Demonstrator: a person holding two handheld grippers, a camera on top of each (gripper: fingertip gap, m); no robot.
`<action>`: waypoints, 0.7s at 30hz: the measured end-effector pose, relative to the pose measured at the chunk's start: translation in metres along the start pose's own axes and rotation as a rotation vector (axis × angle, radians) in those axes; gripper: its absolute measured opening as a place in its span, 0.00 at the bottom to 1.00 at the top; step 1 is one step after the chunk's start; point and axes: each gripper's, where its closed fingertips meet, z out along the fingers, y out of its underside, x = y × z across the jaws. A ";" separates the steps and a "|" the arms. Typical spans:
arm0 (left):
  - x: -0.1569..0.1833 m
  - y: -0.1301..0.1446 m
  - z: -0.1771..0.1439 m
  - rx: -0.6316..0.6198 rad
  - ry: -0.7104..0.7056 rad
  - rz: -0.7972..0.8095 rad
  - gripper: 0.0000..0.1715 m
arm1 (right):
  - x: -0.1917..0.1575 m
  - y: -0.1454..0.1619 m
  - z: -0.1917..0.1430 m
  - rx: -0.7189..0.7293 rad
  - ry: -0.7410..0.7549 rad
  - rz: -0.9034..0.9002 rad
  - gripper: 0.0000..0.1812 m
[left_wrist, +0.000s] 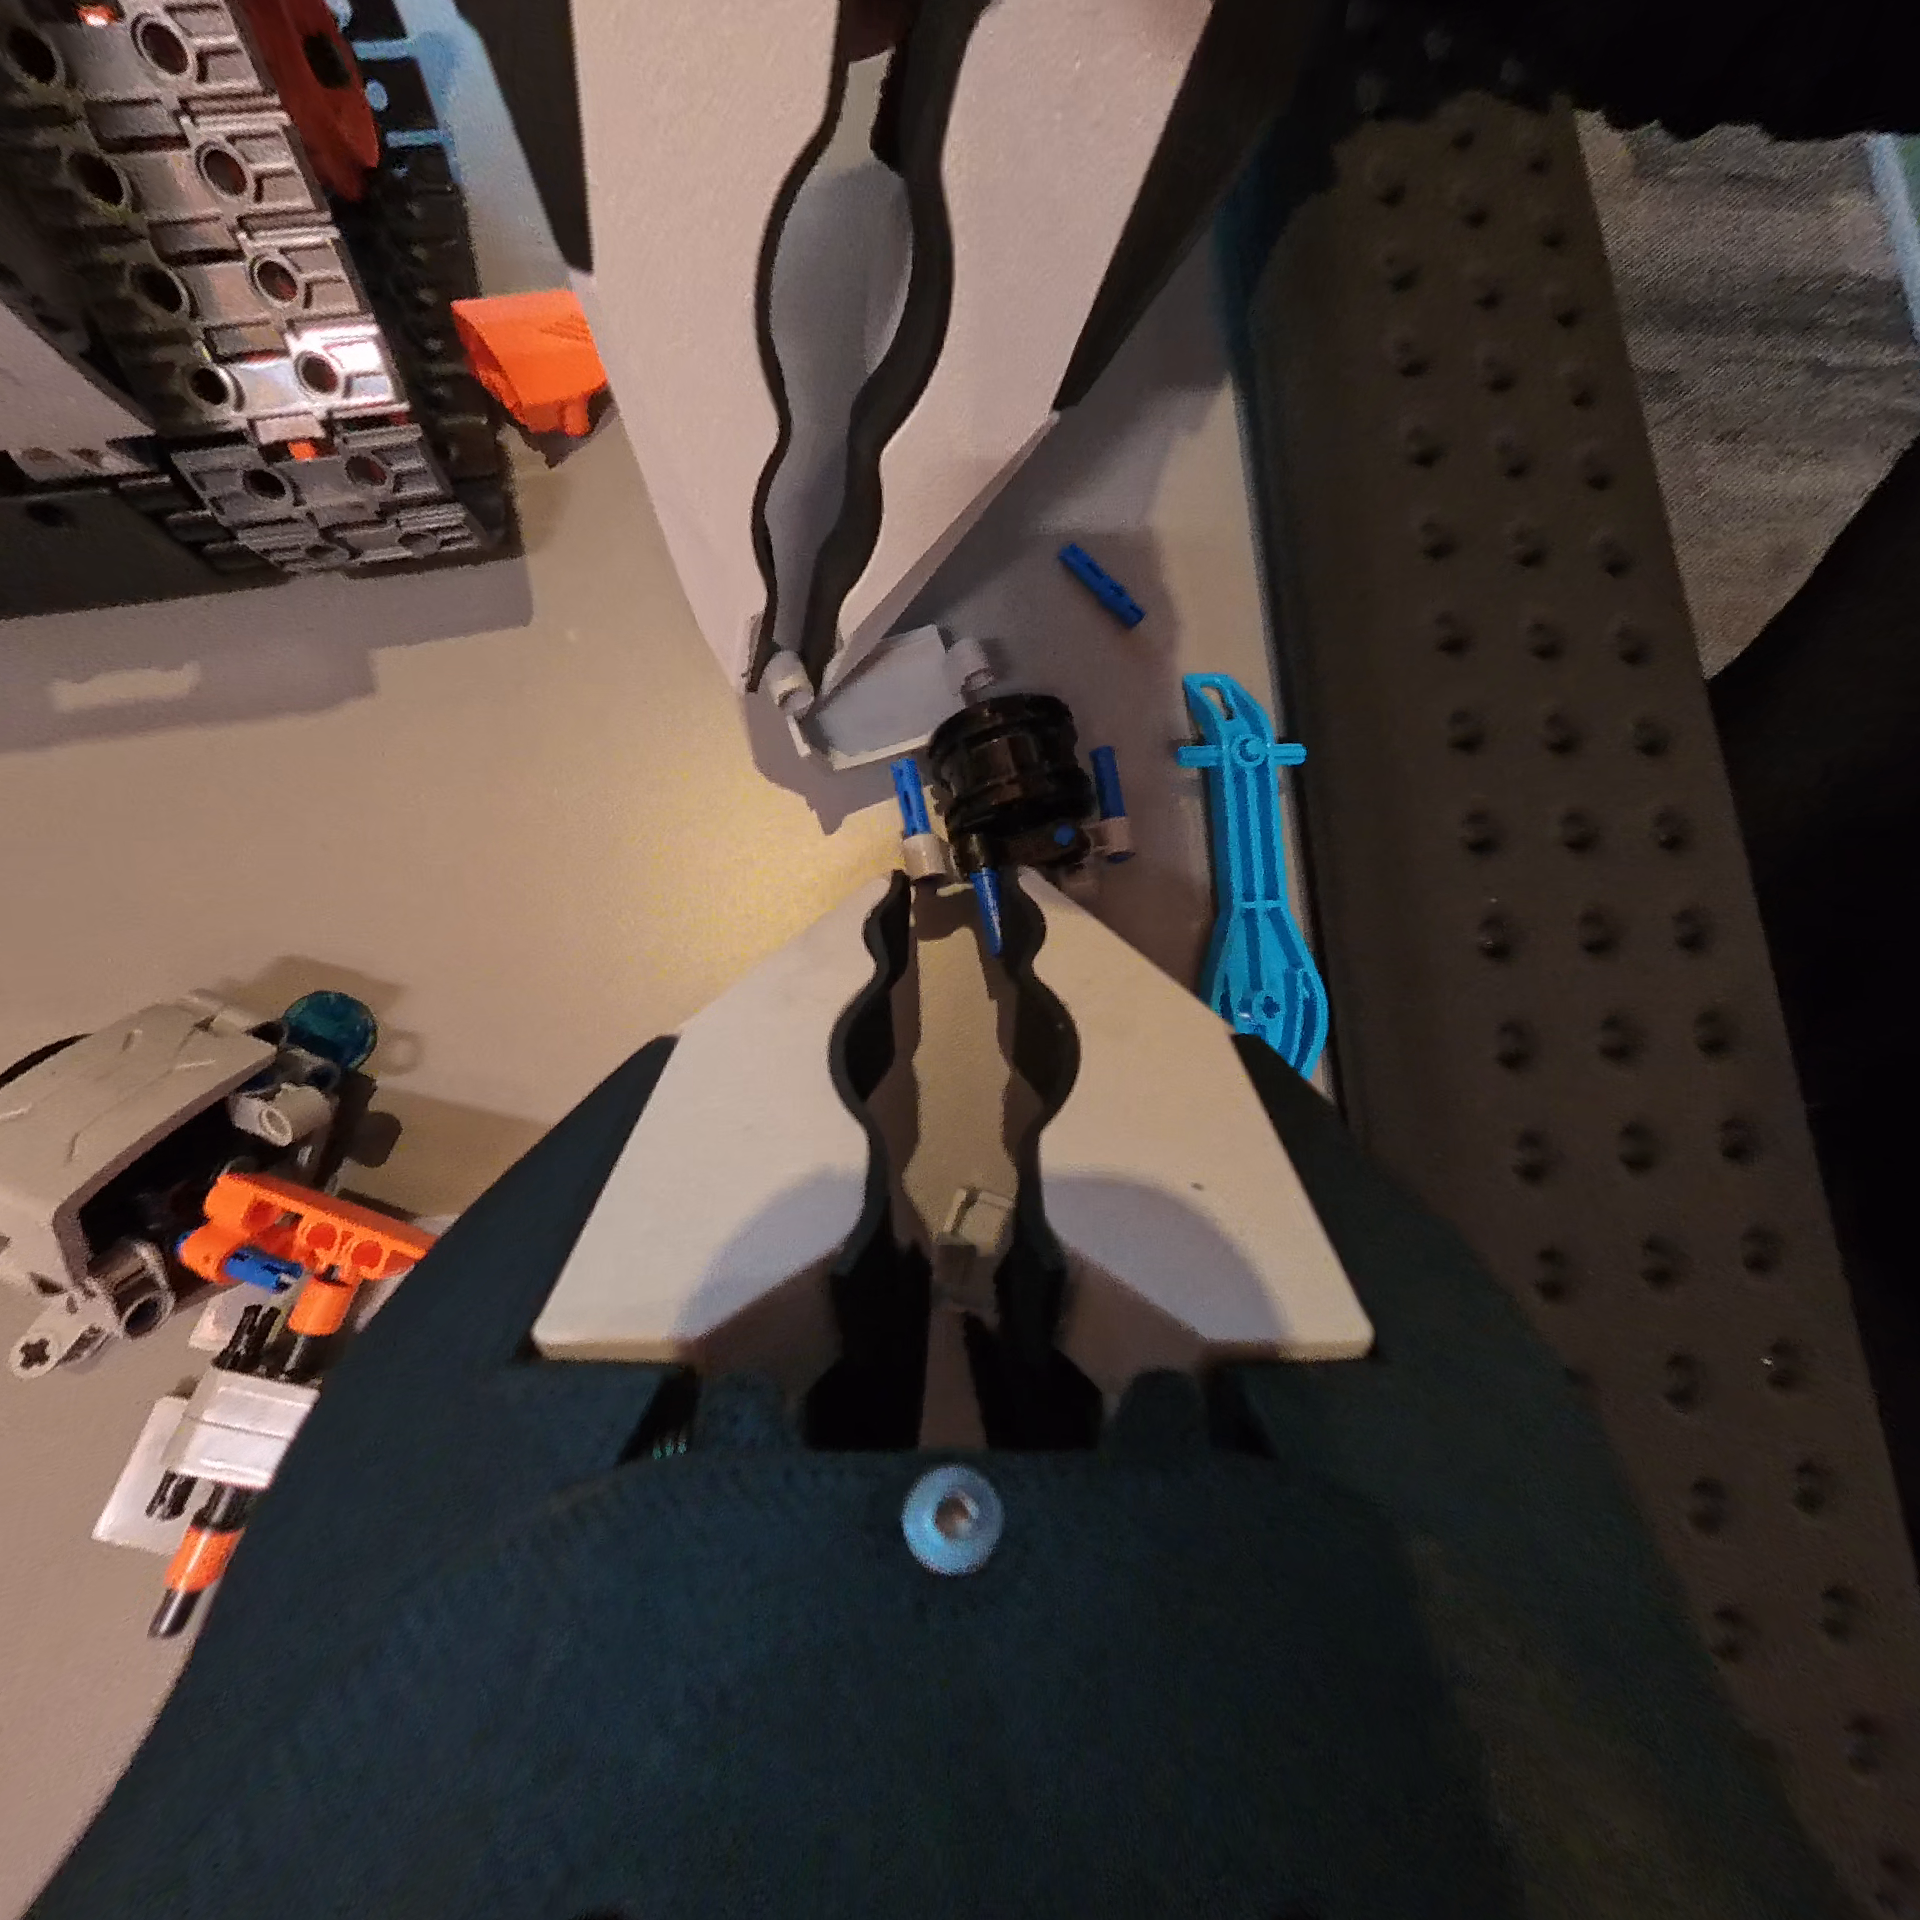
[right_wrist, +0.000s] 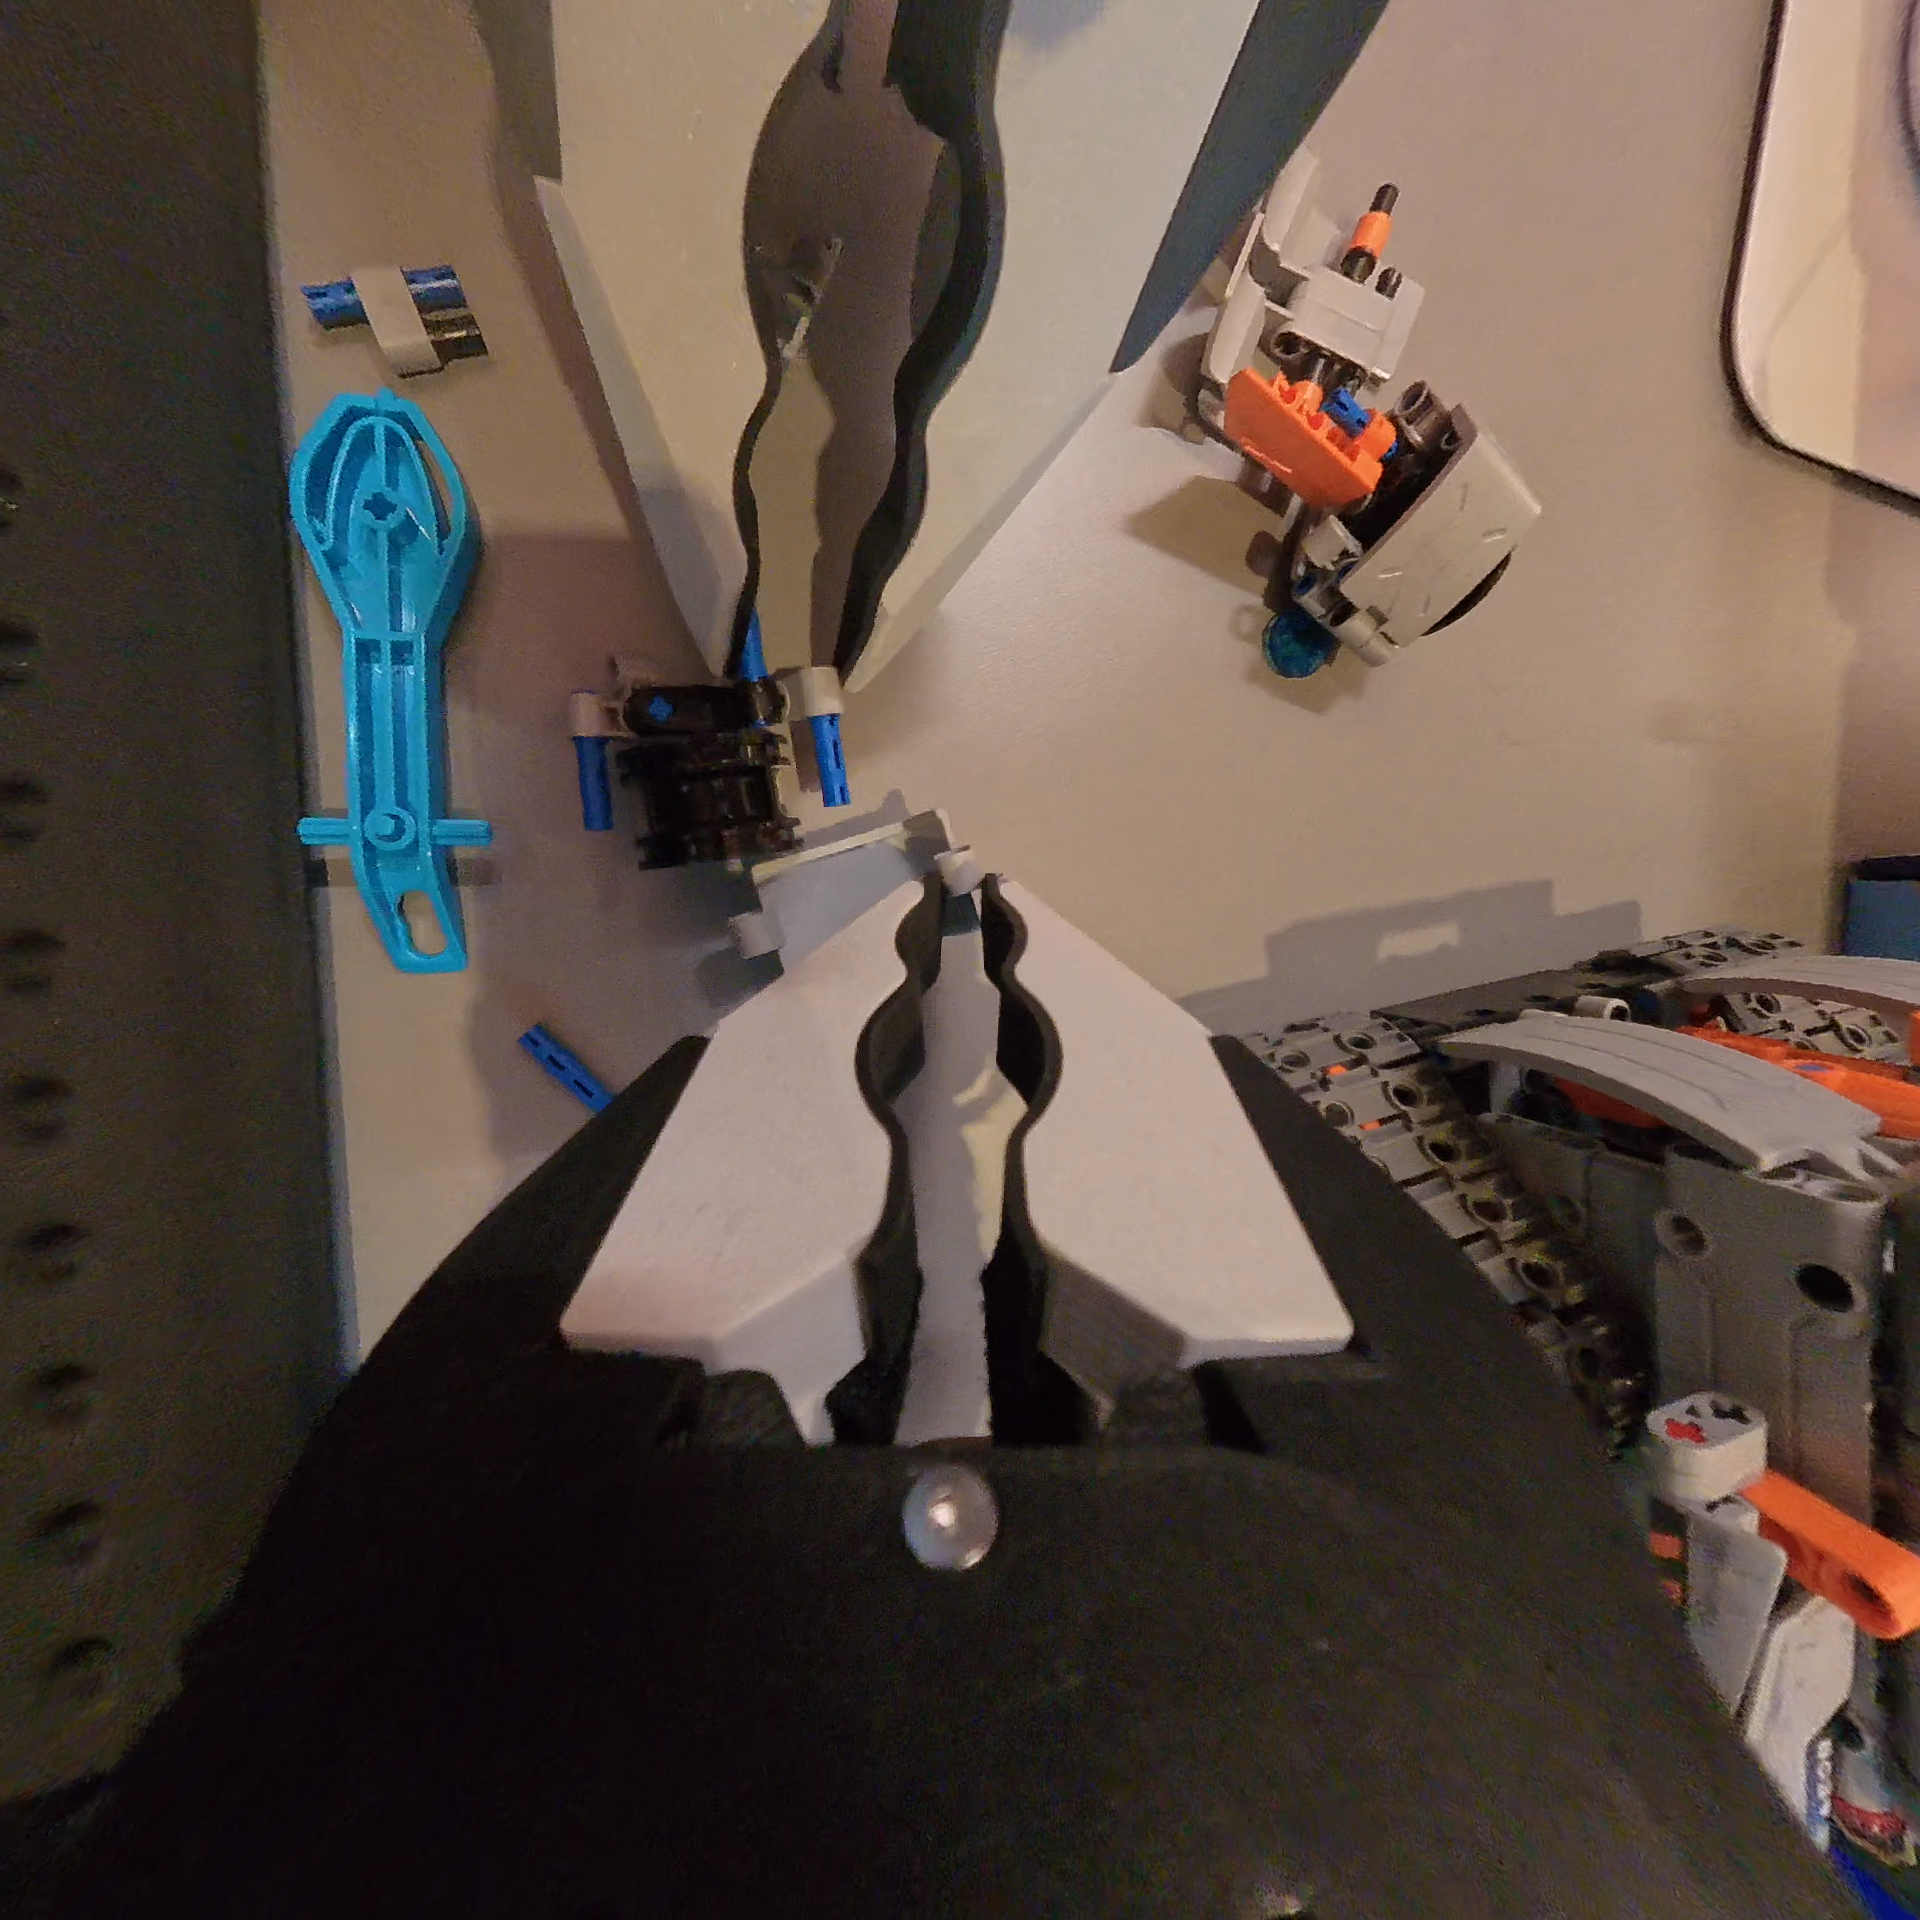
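Observation:
My left gripper (left_wrist: 961, 894) is shut on a blue pin (left_wrist: 989, 906) that sticks out of a small black round assembly (left_wrist: 1008, 774) with blue pins and light grey connectors. It comes in from the top of the right wrist view (right_wrist: 795, 675). My right gripper (right_wrist: 961, 888) is shut on a light grey connector at the end of a grey panel piece (right_wrist: 831, 883). It enters the left wrist view (left_wrist: 795, 681) from the top. The grey panel (left_wrist: 883, 707) sits right against the black assembly (right_wrist: 707, 790), just above the beige tabletop. The two grippers face each other, tips close.
A light blue separator tool (left_wrist: 1247, 883) (right_wrist: 384, 665) and a loose blue pin (left_wrist: 1101, 585) (right_wrist: 566, 1065) lie beside a dark perforated strip (left_wrist: 1558, 831). A tracked grey-and-orange model (left_wrist: 239, 291) (right_wrist: 1558, 1143) and a small grey-orange subassembly (left_wrist: 187, 1174) (right_wrist: 1371, 468) stand nearby. The tips of one gripper are about 5 cm away from the tips of the other. The small grey-orange subassembly (right_wrist: 1371, 468) is about 12 cm from both grippers' fingertips. It turns up in the left wrist view (left_wrist: 230, 1196) as well.

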 end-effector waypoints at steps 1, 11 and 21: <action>0.000 0.000 0.000 0.001 0.005 -0.006 0.09 | -0.001 0.002 0.001 -0.005 -0.003 -0.001 0.02; 0.010 -0.005 -0.001 0.088 0.176 -0.116 0.08 | -0.015 0.006 0.002 -0.014 -0.040 -0.031 0.02; 0.011 0.000 0.003 0.055 0.182 -0.142 0.13 | -0.017 0.007 0.001 -0.010 -0.048 -0.033 0.02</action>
